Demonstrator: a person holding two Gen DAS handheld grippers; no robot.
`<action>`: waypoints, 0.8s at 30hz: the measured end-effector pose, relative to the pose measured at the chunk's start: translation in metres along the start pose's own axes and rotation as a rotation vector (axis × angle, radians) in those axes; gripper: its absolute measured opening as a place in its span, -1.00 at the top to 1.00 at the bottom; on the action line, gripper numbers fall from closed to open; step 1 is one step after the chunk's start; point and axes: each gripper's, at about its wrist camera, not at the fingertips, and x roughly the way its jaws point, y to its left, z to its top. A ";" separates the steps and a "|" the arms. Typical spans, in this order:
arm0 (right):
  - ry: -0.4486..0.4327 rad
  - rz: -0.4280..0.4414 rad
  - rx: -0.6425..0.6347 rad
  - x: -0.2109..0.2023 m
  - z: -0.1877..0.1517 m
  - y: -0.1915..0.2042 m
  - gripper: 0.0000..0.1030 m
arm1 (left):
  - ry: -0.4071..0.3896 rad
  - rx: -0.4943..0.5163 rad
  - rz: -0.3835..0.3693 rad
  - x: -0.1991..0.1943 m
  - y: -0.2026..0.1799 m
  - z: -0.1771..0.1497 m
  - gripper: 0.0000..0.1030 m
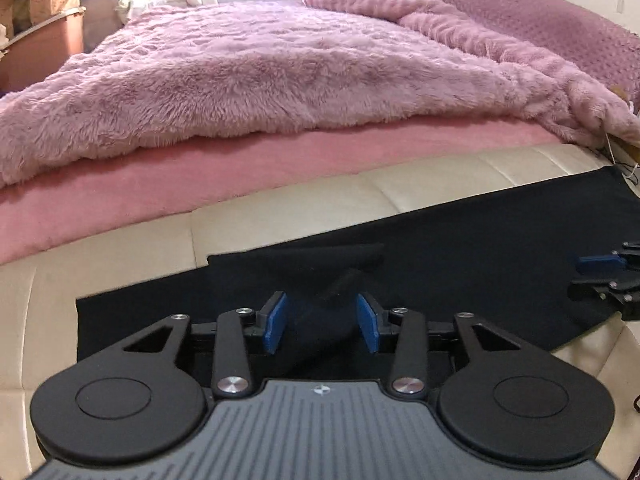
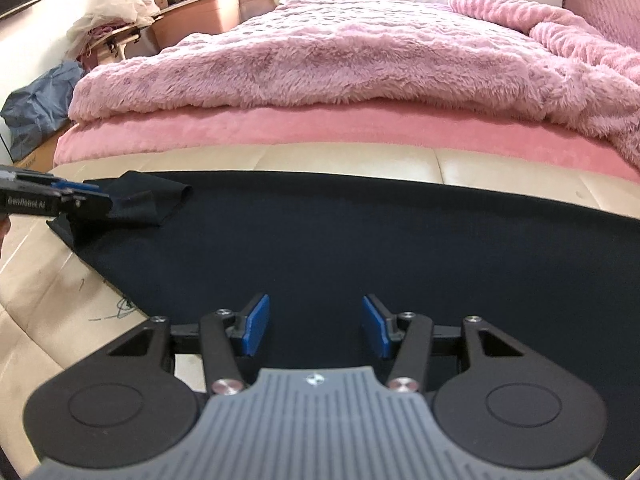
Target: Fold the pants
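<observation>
1. Two blue pads of the left gripper sit closest in the left wrist view, with a gap between them.
2. Some black cloth from the pants bunches up in that gap. The pads are not pinching it, so the left gripper is let go.
3. Just past the pads, a small flap of the pants is folded over and sticks up in a little bump.
4. In the right wrist view, the right gripper is spread apart too. It hangs over the flat black cloth and grabs nothing.
5. That view also shows the left gripper at the far left, by the lumpy corner of the pants.
6. All of the pants lie spread out on a cream bench with soft padded squares.
7. Behind the bench is a pink sheet.
8. On top of that is a big fluffy pink blanket.
9. A brown box and a blue bag sit off to the left of the bed.
</observation>
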 end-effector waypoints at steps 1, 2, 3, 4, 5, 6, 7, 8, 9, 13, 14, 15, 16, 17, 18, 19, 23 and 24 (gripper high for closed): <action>-0.001 0.006 0.008 0.001 -0.001 -0.001 0.06 | 0.029 0.019 -0.023 0.005 -0.002 0.002 0.07; 0.000 0.009 0.009 0.001 -0.001 0.000 0.06 | 0.067 0.047 -0.048 0.012 -0.004 0.006 0.04; 0.001 0.010 0.008 0.002 -0.002 0.000 0.06 | 0.093 0.081 -0.054 0.020 -0.006 0.008 0.04; 0.003 0.012 0.007 0.002 -0.003 0.000 0.06 | 0.110 0.109 -0.048 0.027 -0.009 0.009 0.04; 0.004 0.013 0.007 0.002 -0.003 0.000 0.06 | 0.140 0.130 -0.057 0.035 -0.011 0.010 0.04; 0.006 0.012 0.008 0.002 -0.004 -0.001 0.06 | 0.157 0.139 -0.061 0.040 -0.013 0.010 0.04; 0.008 0.011 0.008 0.002 -0.004 -0.002 0.06 | 0.154 0.137 -0.065 0.044 -0.013 0.011 0.04; 0.010 0.010 0.009 0.002 -0.004 -0.004 0.06 | 0.151 0.126 -0.073 0.044 -0.010 0.010 0.05; 0.013 0.008 0.010 0.002 -0.005 -0.004 0.06 | 0.153 0.105 -0.084 0.045 -0.008 0.012 0.25; 0.024 -0.003 0.024 0.003 -0.010 -0.009 0.06 | 0.113 0.096 -0.099 0.031 -0.008 0.011 0.85; 0.025 -0.004 0.028 0.004 -0.011 -0.010 0.06 | 0.090 0.088 -0.096 0.025 -0.007 0.012 0.86; 0.025 -0.005 0.032 0.004 -0.011 -0.011 0.06 | 0.060 0.070 -0.089 0.016 -0.004 0.012 0.90; 0.024 -0.005 0.032 0.004 -0.011 -0.010 0.06 | 0.028 0.043 -0.077 0.006 0.001 0.012 0.91; 0.023 -0.005 0.028 0.004 -0.011 -0.010 0.05 | -0.007 0.006 -0.058 -0.003 0.008 0.012 0.91; 0.022 -0.005 0.022 0.003 -0.011 -0.009 0.05 | -0.042 -0.039 -0.036 -0.013 0.017 0.012 0.92; 0.022 -0.004 0.020 0.004 -0.011 -0.008 0.05 | -0.085 -0.101 -0.004 -0.025 0.029 0.011 0.92; 0.022 0.001 0.014 0.003 -0.011 -0.005 0.05 | -0.171 -0.344 0.107 -0.051 0.073 -0.005 0.93; 0.022 0.004 0.012 0.003 -0.011 -0.004 0.05 | -0.174 -0.401 0.120 -0.052 0.082 -0.012 0.93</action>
